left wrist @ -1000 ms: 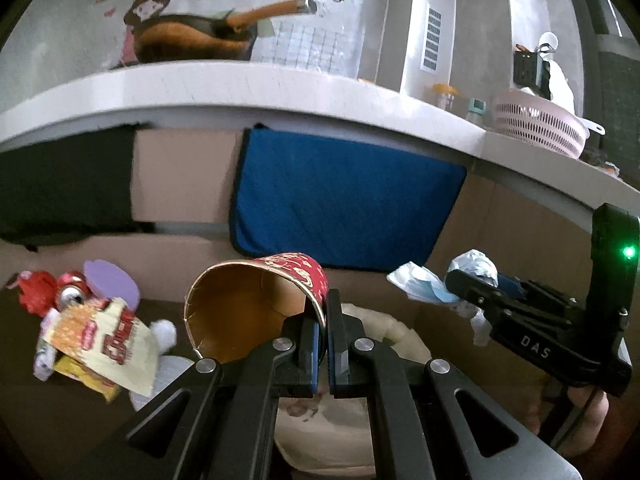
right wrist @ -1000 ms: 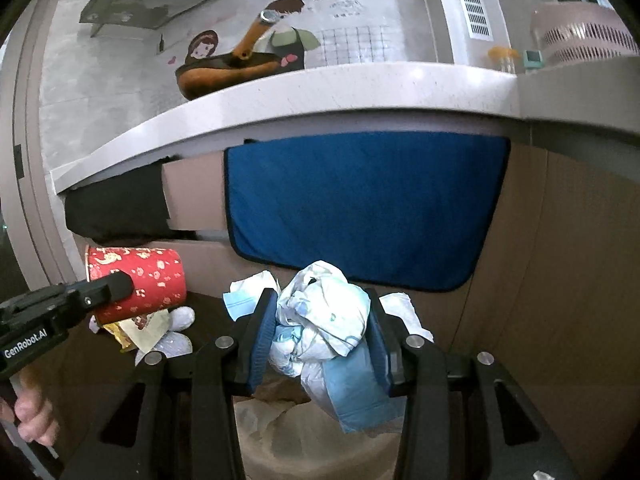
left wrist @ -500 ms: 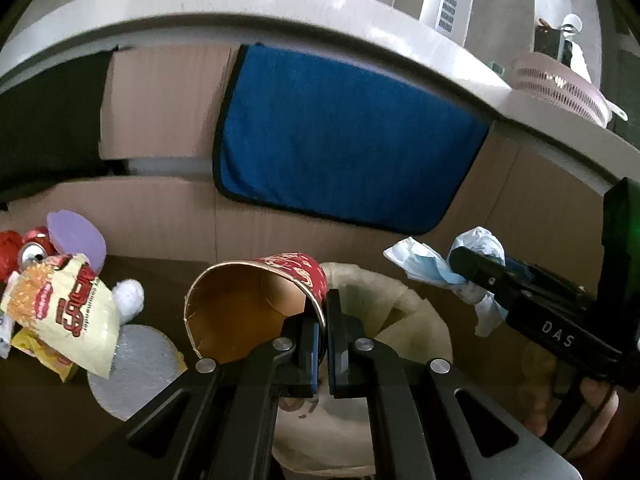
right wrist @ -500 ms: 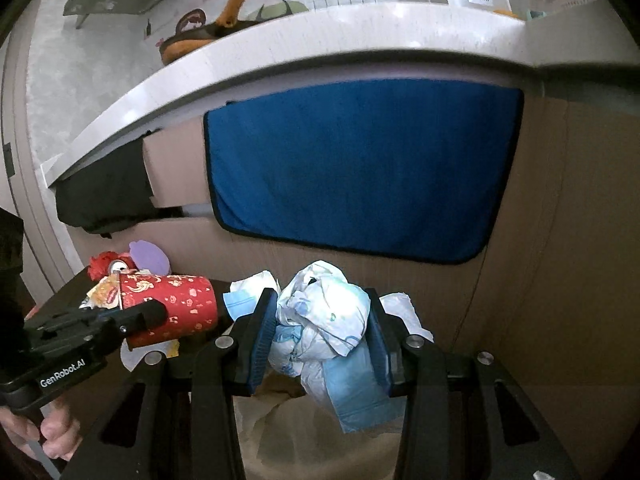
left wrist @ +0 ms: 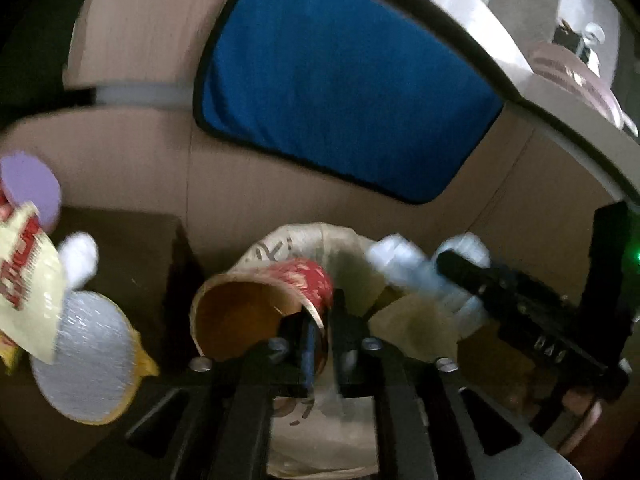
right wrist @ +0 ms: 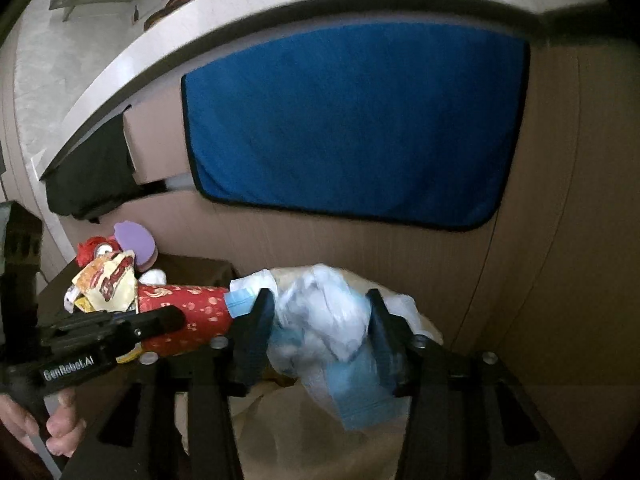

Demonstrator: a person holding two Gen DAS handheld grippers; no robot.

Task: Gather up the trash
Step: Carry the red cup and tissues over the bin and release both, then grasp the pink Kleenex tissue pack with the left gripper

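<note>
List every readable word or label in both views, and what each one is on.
"GenRobot.AI": side of the left gripper, seen in the right wrist view.
"DAS": body of the right gripper, blurred, seen in the left wrist view.
Red print on the yellow snack bag: too blurred to read.
Markings on the paper bag: unreadable.

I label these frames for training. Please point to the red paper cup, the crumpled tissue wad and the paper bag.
red paper cup [left wrist: 308, 276], left wrist view, patterned outer wall.
crumpled tissue wad [right wrist: 324, 312], right wrist view, white middle.
paper bag [left wrist: 304, 240], left wrist view, far rim.
</note>
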